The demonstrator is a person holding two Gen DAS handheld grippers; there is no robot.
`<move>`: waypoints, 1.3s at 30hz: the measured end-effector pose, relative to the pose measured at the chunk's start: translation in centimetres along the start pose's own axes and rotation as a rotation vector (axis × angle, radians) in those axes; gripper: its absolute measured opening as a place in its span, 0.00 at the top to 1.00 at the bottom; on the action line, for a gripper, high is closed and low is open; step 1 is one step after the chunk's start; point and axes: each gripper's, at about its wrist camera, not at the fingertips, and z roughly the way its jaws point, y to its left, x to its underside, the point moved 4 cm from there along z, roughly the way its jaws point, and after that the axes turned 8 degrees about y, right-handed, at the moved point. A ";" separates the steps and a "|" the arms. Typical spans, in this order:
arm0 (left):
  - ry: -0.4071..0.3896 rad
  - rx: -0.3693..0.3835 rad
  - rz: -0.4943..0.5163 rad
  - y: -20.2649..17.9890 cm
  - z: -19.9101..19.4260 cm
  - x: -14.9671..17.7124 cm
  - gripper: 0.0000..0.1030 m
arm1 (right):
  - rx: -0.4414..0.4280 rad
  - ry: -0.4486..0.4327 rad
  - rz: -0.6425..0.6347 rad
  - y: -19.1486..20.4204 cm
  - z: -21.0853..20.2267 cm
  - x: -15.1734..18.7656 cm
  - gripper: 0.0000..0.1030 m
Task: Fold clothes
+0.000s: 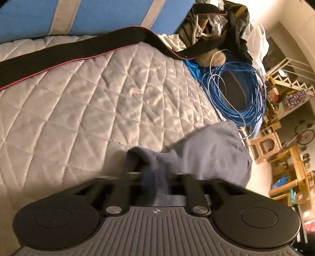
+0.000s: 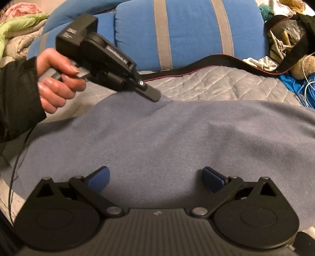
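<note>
A grey-blue fleece garment (image 2: pixel 177 141) lies spread over the quilted grey bed cover (image 2: pixel 226 84). In the right wrist view a hand (image 2: pixel 57 82) holds my left gripper (image 2: pixel 154 96), whose fingers pinch the garment's far edge. The left wrist view shows that same fabric (image 1: pixel 206 153) bunched up and draped over my left gripper (image 1: pixel 155 174), hiding its fingertips. My right gripper (image 2: pixel 156 179) hovers low over the near part of the garment, open, its blue pads (image 2: pixel 99 179) wide apart with only flat cloth beneath them.
A black strap with a red edge (image 1: pixel 69 51) crosses the bed cover (image 1: pixel 88 102) in front of a blue cushion with grey stripes (image 2: pixel 189 33). A coil of blue cable (image 1: pixel 236 94), a soft toy (image 1: pixel 212 57) and bags (image 1: pixel 220 17) crowd the bed's right side. Folded laundry (image 2: pixel 17 29) lies far left.
</note>
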 end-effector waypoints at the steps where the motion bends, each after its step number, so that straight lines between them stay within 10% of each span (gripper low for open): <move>1: -0.014 -0.006 0.038 -0.9 -0.3 0.3 0.97 | -0.001 -0.001 0.001 0.0 0.0 0.0 0.00; 9: 0.004 -0.149 0.380 -9.1 -0.1 4.5 0.97 | -0.021 -0.010 0.031 -0.5 0.1 -0.2 0.00; 13: 0.015 -0.229 0.375 -8.3 0.6 4.4 0.91 | -0.028 -0.011 0.037 -0.6 0.1 -0.2 0.00; 18: 0.044 -0.133 0.252 -4.7 1.1 2.7 0.61 | -0.034 -0.011 0.044 -0.6 0.1 -0.3 0.00; 25: 0.063 0.206 0.013 -0.3 3.0 -0.3 0.60 | 0.004 0.001 -0.009 0.0 0.5 -0.1 0.00; 28: 0.043 0.303 -0.095 1.4 3.5 -1.5 0.65 | 0.045 0.023 -0.066 0.7 0.9 0.1 0.01; 31: 0.062 0.285 -0.135 2.8 4.1 -2.1 0.94 | 0.075 0.037 -0.105 1.2 1.2 0.3 0.01; 39: 0.136 0.307 -0.123 4.3 4.2 -3.8 0.95 | 0.080 0.052 -0.113 1.0 1.2 0.5 0.02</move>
